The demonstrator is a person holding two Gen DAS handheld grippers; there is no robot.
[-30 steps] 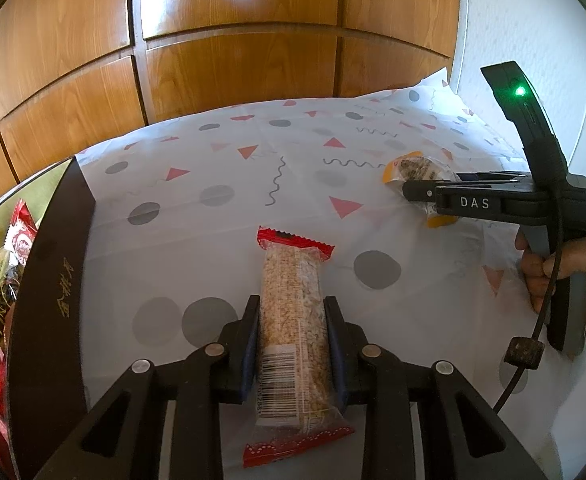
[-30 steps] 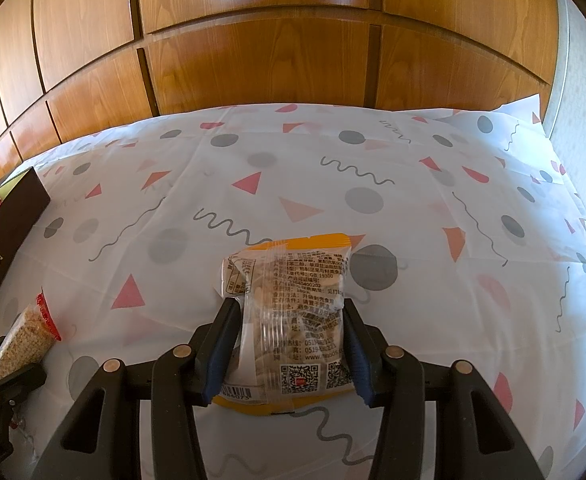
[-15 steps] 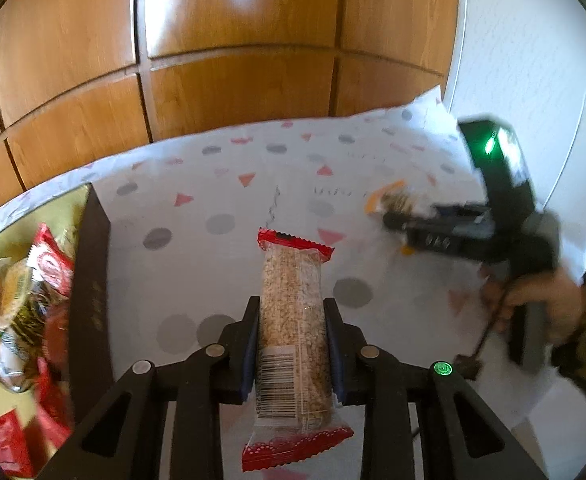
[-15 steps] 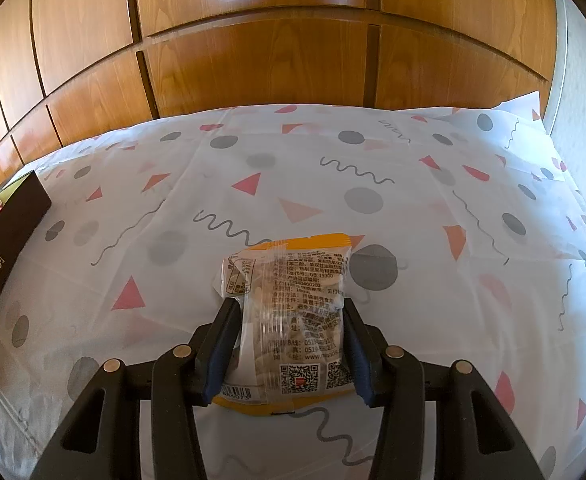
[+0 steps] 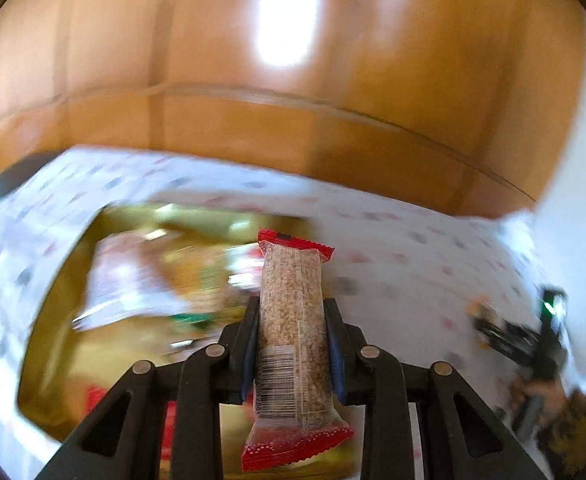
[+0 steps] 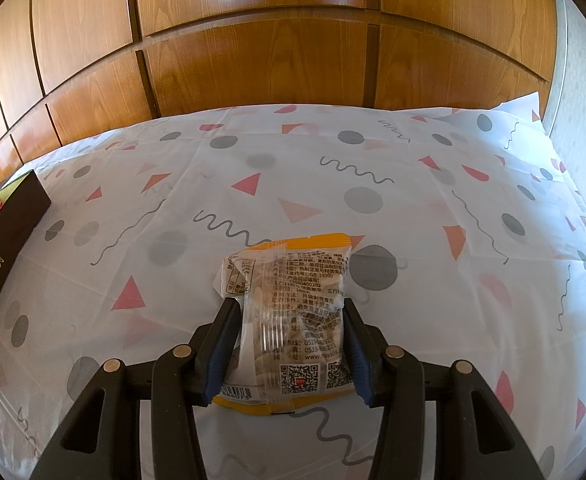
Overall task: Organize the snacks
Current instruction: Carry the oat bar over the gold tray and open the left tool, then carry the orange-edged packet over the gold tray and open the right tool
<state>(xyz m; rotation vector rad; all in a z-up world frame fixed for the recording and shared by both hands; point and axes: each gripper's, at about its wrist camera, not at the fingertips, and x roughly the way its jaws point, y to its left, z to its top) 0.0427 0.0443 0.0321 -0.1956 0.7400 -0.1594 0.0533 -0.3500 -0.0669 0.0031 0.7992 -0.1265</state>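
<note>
My left gripper (image 5: 291, 312) is shut on a long cereal bar (image 5: 293, 276) in clear wrap with red ends. It hangs above the gold-lined box (image 5: 49, 344), which holds several blurred snack packs. In the right wrist view, my right gripper (image 6: 289, 306) is shut on a clear snack packet with yellow edges (image 6: 293, 276), which rests on the patterned tablecloth (image 6: 293, 160). The box's dark outer wall (image 6: 9, 232) stands at the far left. The left wrist view shows the right gripper (image 5: 485, 322) blurred at the far right, held by a hand (image 5: 541, 392).
Wooden wall panels (image 6: 253, 60) rise behind the table. A white wall (image 6: 581, 100) borders the right side. The tablecloth between the box and the yellow packet is bare.
My left gripper has risen and swung left with the cereal bar, from over the tablecloth to over the open box. The right gripper and its packet have not moved.
</note>
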